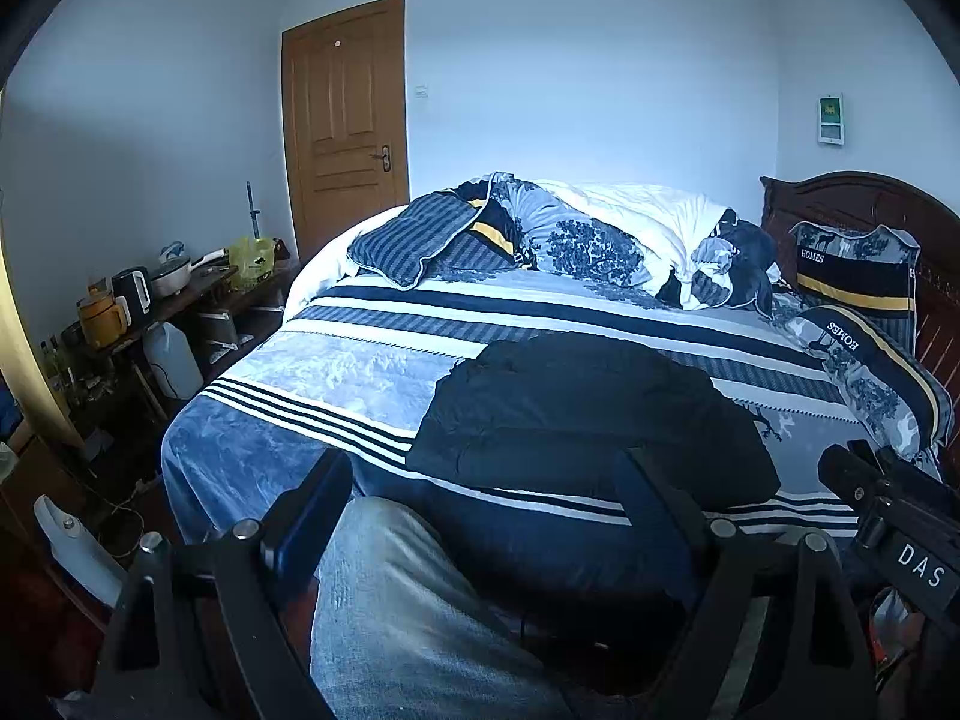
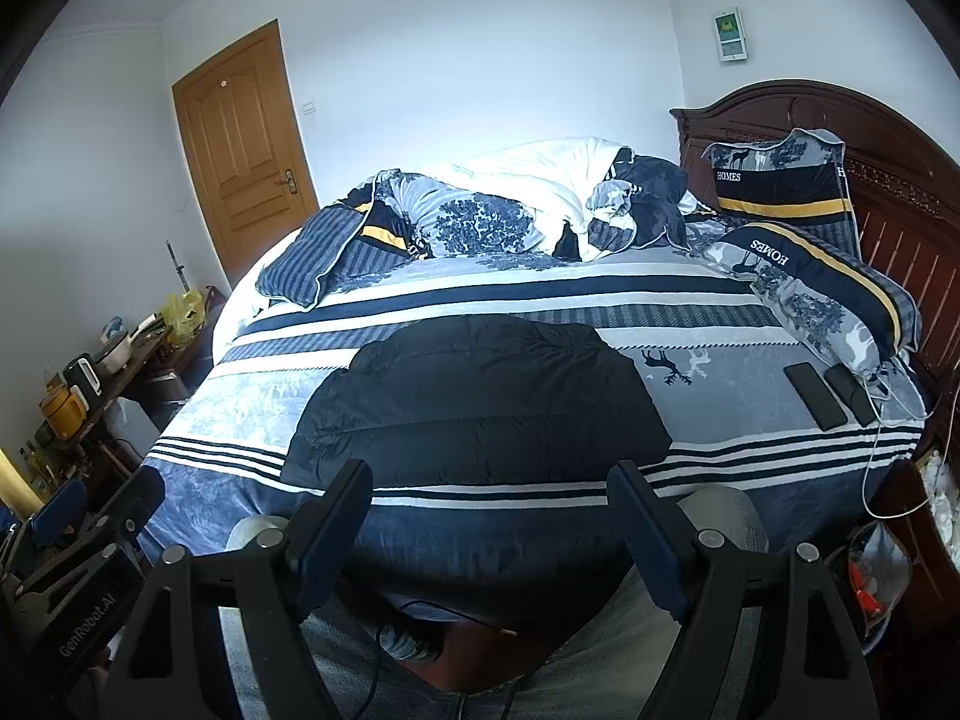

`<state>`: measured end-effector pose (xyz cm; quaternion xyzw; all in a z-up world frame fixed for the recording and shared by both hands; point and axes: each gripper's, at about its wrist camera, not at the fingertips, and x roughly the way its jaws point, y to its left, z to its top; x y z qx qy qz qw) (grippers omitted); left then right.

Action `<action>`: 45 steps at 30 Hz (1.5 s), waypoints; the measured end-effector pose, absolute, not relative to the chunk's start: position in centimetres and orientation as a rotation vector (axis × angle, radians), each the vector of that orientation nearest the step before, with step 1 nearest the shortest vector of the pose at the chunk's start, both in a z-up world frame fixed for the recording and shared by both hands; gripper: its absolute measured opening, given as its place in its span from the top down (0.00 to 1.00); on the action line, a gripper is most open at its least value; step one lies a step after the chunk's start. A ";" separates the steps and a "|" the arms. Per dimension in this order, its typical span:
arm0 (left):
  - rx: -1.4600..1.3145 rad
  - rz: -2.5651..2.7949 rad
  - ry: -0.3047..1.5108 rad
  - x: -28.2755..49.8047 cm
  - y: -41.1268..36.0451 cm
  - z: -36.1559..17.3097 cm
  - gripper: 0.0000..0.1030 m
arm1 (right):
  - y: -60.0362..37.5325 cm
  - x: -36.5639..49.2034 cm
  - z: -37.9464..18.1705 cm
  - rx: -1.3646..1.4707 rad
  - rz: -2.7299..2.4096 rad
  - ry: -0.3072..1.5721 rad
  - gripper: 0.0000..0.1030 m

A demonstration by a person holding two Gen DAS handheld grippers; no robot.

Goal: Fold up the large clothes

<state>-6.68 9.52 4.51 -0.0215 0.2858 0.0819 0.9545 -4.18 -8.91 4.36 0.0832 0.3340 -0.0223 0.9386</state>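
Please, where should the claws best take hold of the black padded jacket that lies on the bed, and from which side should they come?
Probably at the near hem of the black jacket, one corner for each open claw: left claw, right claw. Come from the foot of the bed, low and forward. The jacket lies flat, and that edge lies nearest to both claws.

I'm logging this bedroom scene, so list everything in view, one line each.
Jacket: one, black, folded flat on the bed's near edge.
Bed: one, blue and white striped cover.
Quilt: one, white and blue, bunched at the far side.
Pillows: two, navy with yellow stripe, by the headboard.
Headboard: one, dark wood, right.
Phones: two, black, beside the pillows.
Door: one, brown, shut.
Side table: one, dark, left, holding kettle and pots.
Left gripper: open, empty, short of the jacket.
Right gripper: open, empty, short of the jacket.
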 end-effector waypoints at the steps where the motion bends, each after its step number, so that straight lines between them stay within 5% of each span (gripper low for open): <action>1: -0.043 0.165 0.582 -6.7 9.7 4.4 0.13 | -8.9 -4.2 4.3 0.171 -0.046 0.684 0.19; 45: -0.016 0.158 0.651 -5.5 10.6 3.1 0.13 | -9.1 -4.0 3.9 0.162 -0.050 0.684 0.19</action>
